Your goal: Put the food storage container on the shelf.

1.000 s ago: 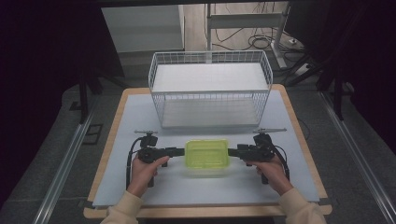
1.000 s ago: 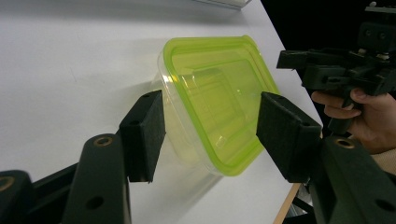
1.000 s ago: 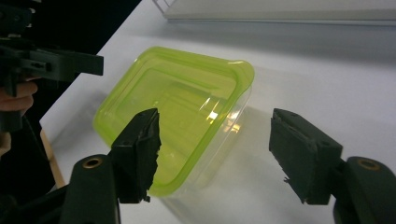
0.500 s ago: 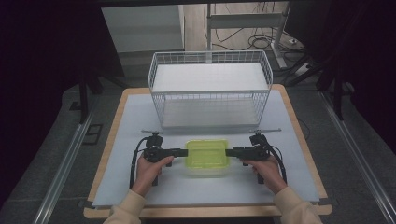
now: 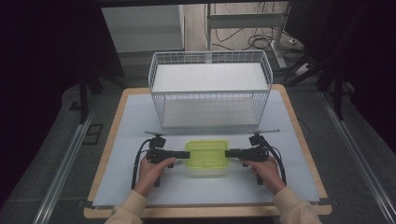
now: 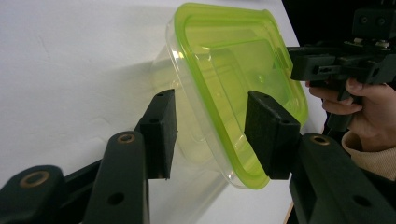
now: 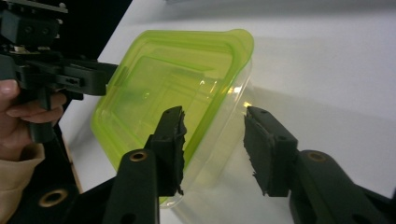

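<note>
High view: fixed overhead, looks forward and down on the whole counter (image 5: 140, 116), far off; forearms enter at the bottom edge. Left tongs (image 6: 210, 135) view: rides low, very close, jaws rising from the bottom of frame. Right tongs (image 7: 212, 149) view: same, mirrored. All three share the green-lidded container (image 5: 207, 155), centre frame.

bright table, dark surround, sharp views
</note>
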`<state>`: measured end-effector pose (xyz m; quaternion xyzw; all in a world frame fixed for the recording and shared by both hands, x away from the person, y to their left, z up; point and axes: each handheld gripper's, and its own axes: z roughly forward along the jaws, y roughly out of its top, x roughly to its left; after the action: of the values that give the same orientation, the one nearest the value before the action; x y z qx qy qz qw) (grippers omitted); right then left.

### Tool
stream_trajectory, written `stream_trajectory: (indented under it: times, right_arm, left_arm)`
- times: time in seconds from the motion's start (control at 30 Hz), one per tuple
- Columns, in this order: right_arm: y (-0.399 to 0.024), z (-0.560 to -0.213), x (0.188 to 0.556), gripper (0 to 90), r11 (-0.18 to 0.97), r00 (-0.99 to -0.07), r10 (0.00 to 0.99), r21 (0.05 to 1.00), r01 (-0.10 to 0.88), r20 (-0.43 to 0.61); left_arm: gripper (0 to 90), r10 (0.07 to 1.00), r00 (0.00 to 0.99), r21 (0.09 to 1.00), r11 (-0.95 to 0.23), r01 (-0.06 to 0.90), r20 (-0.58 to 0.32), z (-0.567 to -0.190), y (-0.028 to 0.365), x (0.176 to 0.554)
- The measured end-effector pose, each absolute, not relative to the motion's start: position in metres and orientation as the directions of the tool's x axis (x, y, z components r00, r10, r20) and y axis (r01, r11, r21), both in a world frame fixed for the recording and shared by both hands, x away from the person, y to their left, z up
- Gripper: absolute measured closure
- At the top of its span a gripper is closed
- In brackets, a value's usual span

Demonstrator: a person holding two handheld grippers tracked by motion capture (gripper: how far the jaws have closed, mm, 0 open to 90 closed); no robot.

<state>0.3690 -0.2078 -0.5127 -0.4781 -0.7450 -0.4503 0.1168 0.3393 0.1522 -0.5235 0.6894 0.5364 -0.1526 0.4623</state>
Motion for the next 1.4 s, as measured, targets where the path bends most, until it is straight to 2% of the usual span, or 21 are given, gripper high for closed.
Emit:
stream_trajectory:
  times: [0.17,0.6,1.4]
  right_arm:
    - [-0.207,-0.515,0.370,68.6,0.137,-0.513,0.583,0.545,0.827,0.631]
    - [-0.211,-0.508,0.366,80.8,0.098,-0.487,0.542,0.524,0.846,0.685]
    - [-0.212,-0.485,0.357,81.3,0.088,-0.546,0.529,0.597,0.797,0.650]
  left_arm:
    - [69.8,0.601,0.384,0.470,-0.015,0.882,-0.701,-0.525,0.148,0.339]
    - [80.5,0.589,0.419,0.507,-0.018,0.862,-0.691,-0.517,0.151,0.330]
    - [81.2,0.579,0.469,0.570,-0.010,0.822,-0.667,-0.493,0.153,0.318]
